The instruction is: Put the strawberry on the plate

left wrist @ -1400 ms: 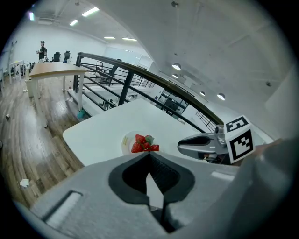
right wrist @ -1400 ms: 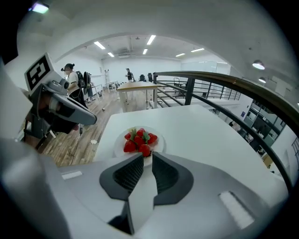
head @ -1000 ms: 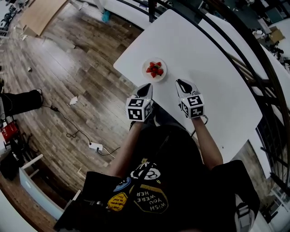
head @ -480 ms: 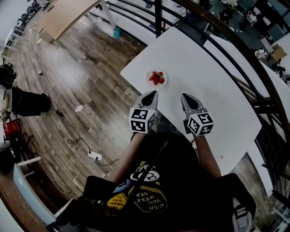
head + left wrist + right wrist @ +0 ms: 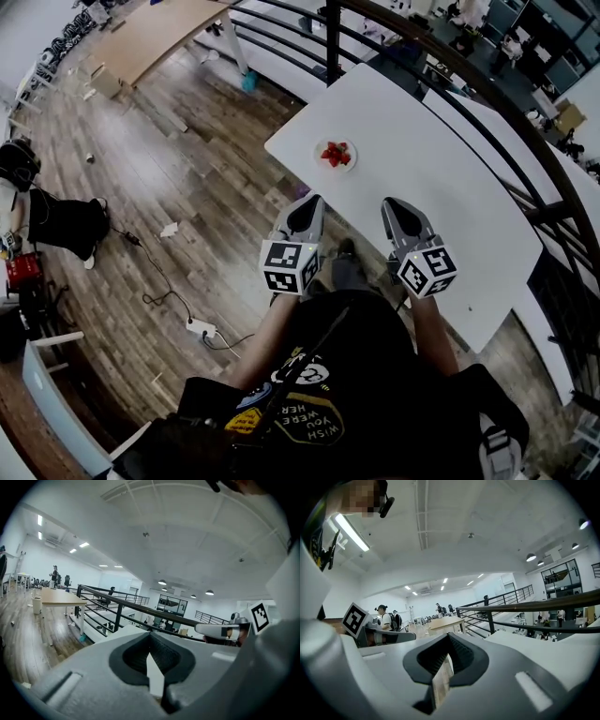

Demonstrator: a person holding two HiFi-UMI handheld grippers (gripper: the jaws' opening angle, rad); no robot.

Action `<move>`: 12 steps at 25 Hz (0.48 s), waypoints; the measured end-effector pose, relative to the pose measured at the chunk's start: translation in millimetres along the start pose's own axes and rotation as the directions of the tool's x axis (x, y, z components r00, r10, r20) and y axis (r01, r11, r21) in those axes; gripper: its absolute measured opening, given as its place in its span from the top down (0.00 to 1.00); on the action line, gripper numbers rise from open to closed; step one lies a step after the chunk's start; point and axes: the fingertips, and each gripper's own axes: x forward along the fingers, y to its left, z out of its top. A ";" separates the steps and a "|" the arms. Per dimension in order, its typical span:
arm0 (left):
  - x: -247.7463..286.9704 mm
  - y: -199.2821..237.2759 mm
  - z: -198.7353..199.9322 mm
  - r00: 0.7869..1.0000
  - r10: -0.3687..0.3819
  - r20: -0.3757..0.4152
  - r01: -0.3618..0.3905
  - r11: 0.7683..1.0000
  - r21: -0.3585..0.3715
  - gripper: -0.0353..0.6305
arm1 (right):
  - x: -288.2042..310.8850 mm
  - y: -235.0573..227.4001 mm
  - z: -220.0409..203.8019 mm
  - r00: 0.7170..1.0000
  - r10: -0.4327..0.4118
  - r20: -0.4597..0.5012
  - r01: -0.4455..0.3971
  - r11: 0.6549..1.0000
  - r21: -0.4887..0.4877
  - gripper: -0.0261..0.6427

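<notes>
You hold the left gripper [image 5: 312,201] and the right gripper [image 5: 393,202] close to your body at the near edge of the white tabletop [image 5: 450,178], each with its fingers closed together on nothing. The red strawberries [image 5: 336,154] lie in a heap on the small round white plate [image 5: 321,161] farther off, well apart from both grippers. The placing step looks done, with no loose strawberry showing on the tabletop, so your next move likely calls for no more than keeping clear of the plate.
</notes>
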 end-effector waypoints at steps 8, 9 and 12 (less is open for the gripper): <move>-47.0 -35.0 -16.0 0.998 -0.057 0.005 0.057 0.998 0.014 0.94 | -41.6 39.8 -12.1 1.000 -0.028 0.010 0.028 1.000 -0.006 0.96; -51.7 -39.1 -17.5 0.998 -0.063 0.003 0.063 0.998 0.013 0.94 | -46.1 43.4 -12.3 1.000 -0.029 0.010 0.029 1.000 -0.006 0.96; -56.8 -45.5 -19.9 0.998 -0.068 -0.011 0.068 0.998 0.014 0.94 | -55.5 50.2 -8.2 0.999 -0.029 0.017 0.029 1.000 -0.008 0.96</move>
